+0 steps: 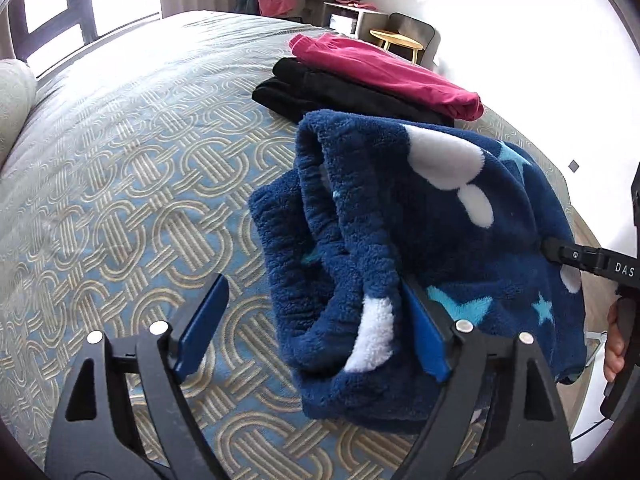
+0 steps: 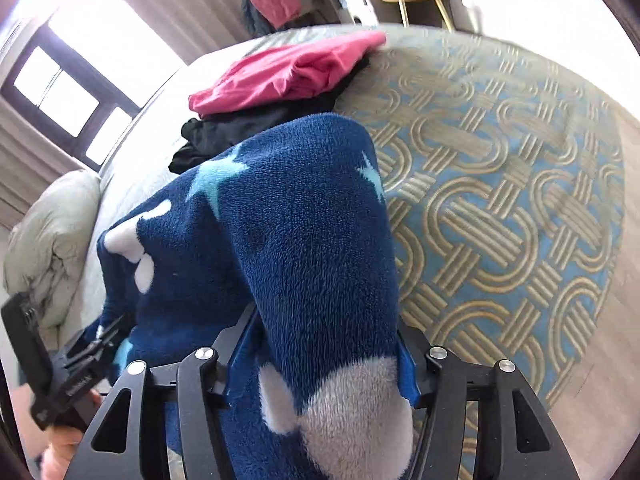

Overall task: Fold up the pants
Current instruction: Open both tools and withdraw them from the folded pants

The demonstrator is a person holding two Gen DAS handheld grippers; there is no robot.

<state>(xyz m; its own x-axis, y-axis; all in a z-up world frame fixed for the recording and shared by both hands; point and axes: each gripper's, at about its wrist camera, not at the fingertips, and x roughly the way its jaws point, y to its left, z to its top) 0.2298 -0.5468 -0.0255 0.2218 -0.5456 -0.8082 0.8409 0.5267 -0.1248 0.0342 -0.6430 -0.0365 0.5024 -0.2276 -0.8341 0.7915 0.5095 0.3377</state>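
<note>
Navy fleece pants (image 1: 420,220) with white shapes and light blue stars lie folded in a bulky bundle on the patterned bedcover (image 1: 120,200). My left gripper (image 1: 314,284) is open: its right pad rests against the bundle's near left side and its left pad stands free over the cover. In the right wrist view the pants (image 2: 288,220) fill the gap of my right gripper (image 2: 324,332), unpinched by the pads, so it is open. The right gripper (image 1: 560,252) touches the bundle's right edge. The left gripper (image 2: 108,336) shows at the lower left, in a hand.
Behind the bundle lies a folded pink garment (image 1: 384,76) on top of folded black ones (image 1: 320,92). A pillow (image 1: 12,100) sits at the far left. The bed's edge and the floor run along the right. A yellow stool (image 1: 396,38) and shelves stand beyond the bed.
</note>
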